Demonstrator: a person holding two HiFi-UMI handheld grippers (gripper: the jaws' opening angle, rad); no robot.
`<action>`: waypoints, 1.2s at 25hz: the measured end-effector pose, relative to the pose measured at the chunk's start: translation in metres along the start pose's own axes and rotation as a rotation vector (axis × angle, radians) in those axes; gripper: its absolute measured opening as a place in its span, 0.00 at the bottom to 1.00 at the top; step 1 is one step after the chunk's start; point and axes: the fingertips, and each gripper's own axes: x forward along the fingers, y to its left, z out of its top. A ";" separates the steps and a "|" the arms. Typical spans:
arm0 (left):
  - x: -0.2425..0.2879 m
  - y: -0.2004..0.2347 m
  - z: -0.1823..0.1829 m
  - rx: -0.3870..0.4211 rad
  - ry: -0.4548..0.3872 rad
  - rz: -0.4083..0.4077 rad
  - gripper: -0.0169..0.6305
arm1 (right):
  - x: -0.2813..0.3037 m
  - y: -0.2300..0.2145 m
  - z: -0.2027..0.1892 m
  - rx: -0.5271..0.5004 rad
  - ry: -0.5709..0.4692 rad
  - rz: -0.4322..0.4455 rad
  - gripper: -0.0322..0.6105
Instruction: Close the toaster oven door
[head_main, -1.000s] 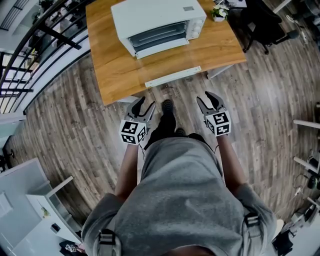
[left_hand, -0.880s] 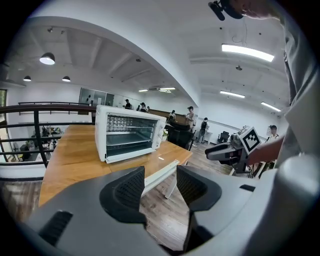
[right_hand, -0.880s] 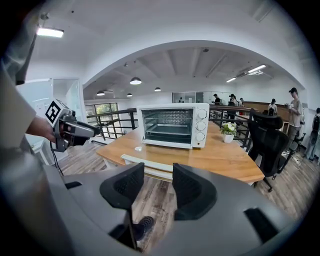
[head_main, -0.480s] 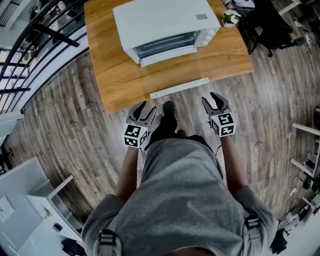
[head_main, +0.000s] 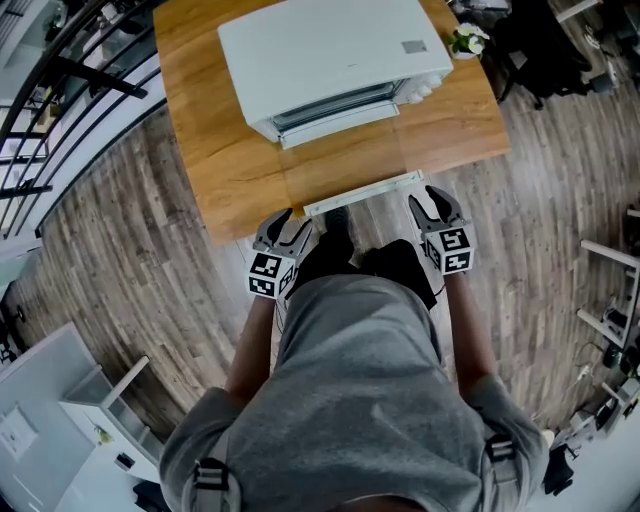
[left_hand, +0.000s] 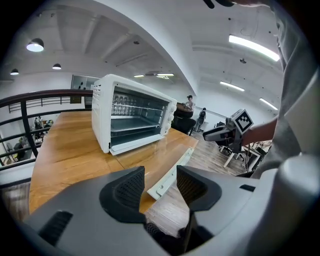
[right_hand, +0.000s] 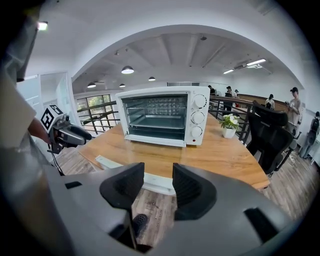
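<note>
- Now standing in front of the toaster oven (head_main: 330, 60), facing its open front.
- Holding the left tool (head_main: 290, 222) low, just beside the left end of the toaster oven's door handle (head_main: 362, 194), jaws standing apart and gripping nothing.
- Holding the right tool (head_main: 428, 200) just off the handle's other end, on the toaster oven's dial side, jaws likewise apart with only air between them.
- Looking down on the door (head_main: 345, 160) hanging open, folded flat out from the toaster oven's front over the wooden worktop (head_main: 220, 150), white handle reaching about the worktop's near edge.
- Seeing a rack (right_hand: 157, 120) inside the toaster oven through the open front.
- Seeing a small potted plant (head_main: 465, 40) sitting on the worktop just beside the toaster oven's dial side.
</note>
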 end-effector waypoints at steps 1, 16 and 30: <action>0.002 0.001 -0.001 -0.007 0.005 -0.002 0.36 | 0.003 0.000 -0.001 -0.002 0.010 0.004 0.34; 0.024 -0.004 -0.030 -0.094 0.072 0.075 0.36 | 0.045 -0.030 -0.030 -0.028 0.100 0.125 0.34; 0.045 -0.008 -0.071 -0.129 0.153 0.203 0.36 | 0.055 -0.060 -0.076 -0.061 0.200 0.204 0.34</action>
